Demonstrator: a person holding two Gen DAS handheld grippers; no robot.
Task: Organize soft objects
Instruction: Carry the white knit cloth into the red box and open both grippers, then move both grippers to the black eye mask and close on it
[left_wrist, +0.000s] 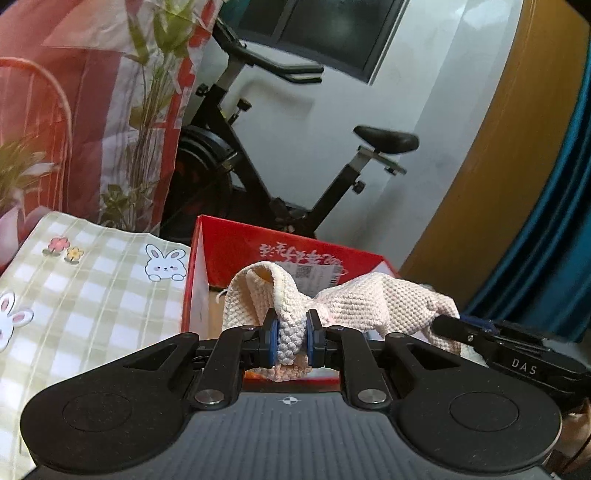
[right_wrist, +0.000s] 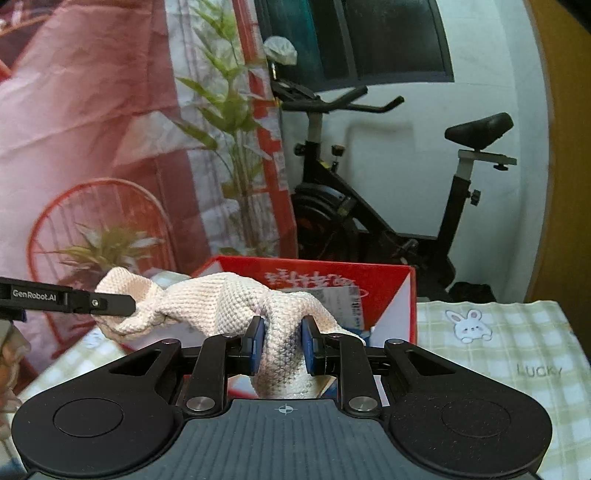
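2 grippers are holding 1 cream knitted cloth (left_wrist: 343, 302) above the open red cardboard box (left_wrist: 280, 254).

The left gripper (left_wrist: 290, 338) is pinching a bunched fold of the cloth, and the right gripper (right_wrist: 282, 345) is clamping another fold, so the cloth is hanging between them over the box's near edge, beside the green-checked bunny tablecloth (right_wrist: 517, 350) on the counter.

From the left wrist view I can't see the floor of the open red cardboard box (left_wrist: 236, 254); the cream knitted cloth (left_wrist: 369, 306) drapes across its opening. The cloth's lower end drops behind my left claw (left_wrist: 290, 338) body. The right claw (left_wrist: 448, 325) tip is buried in cloth, so its jaws are unreadable there. The check-patterned bunny cover (left_wrist: 92, 295) runs off the left edge.
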